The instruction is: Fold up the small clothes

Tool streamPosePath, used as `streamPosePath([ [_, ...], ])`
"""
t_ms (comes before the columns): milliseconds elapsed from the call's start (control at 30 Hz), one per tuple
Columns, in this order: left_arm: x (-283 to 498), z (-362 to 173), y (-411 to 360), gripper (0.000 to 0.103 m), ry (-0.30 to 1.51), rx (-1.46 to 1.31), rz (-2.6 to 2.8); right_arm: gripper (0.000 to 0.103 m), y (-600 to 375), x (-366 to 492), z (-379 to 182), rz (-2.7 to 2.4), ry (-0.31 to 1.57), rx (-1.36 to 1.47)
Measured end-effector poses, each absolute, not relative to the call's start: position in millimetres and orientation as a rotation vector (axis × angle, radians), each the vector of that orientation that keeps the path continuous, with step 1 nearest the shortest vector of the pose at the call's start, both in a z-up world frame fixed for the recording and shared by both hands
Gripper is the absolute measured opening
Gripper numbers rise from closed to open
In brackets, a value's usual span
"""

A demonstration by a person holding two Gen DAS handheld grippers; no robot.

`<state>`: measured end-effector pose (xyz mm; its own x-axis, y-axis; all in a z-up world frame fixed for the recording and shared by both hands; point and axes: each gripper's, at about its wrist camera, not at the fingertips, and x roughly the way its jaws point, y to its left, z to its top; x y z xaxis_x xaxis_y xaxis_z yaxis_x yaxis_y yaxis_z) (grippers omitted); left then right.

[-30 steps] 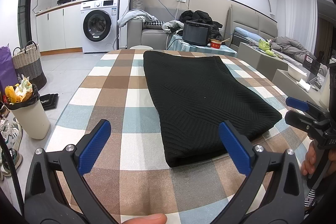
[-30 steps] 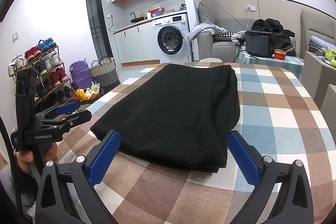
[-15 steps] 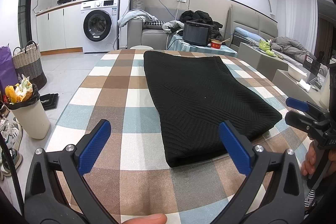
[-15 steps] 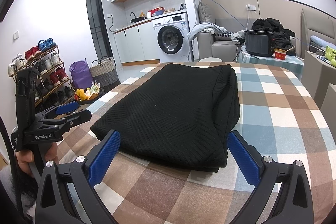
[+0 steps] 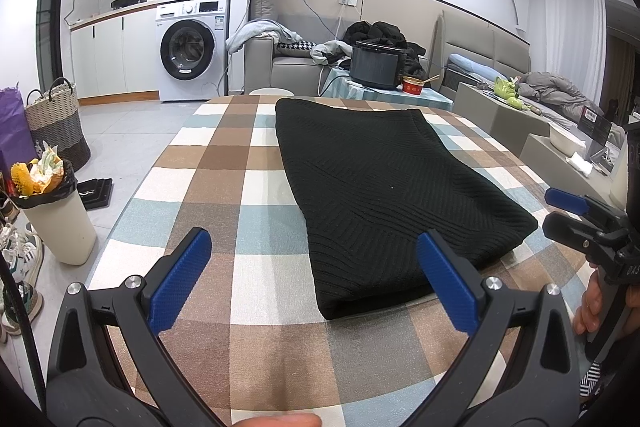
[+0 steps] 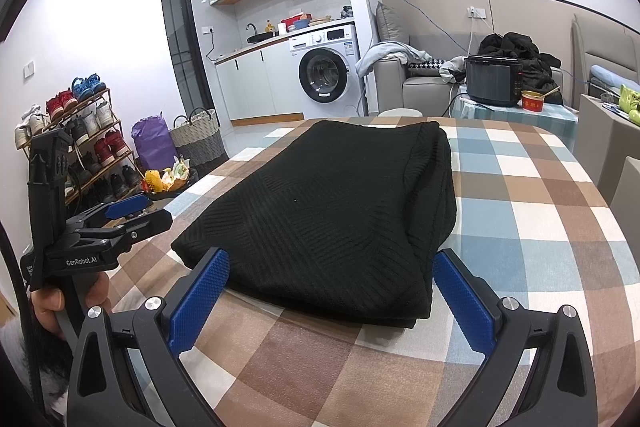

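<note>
Black knit sweater (image 5: 384, 187) lies folded lengthwise at your 12 o'clock on the bench (image 5: 208, 187); cross-fold probably remains. Left gripper (image 5: 316, 281) and right gripper (image 6: 330, 297) gape wide, empty.

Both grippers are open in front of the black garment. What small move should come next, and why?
Probably move the right gripper forward to the near edge of the black knit garment and close on it. The garment lies flat on the checked tablecloth, already folded into a long shape, and both the right gripper and the left gripper are open and hold nothing.
</note>
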<state>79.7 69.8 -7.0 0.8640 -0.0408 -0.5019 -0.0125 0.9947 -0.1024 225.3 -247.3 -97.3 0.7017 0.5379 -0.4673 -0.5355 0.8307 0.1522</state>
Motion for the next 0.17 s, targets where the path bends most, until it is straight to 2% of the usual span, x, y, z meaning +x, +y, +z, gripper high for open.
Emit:
streamPosePath([
  [167, 79.2, -8.8, 71.7, 0.102, 0.528, -0.106, -0.012, 0.103, -247.1, 224.9, -97.3, 0.595, 0.523, 0.007],
])
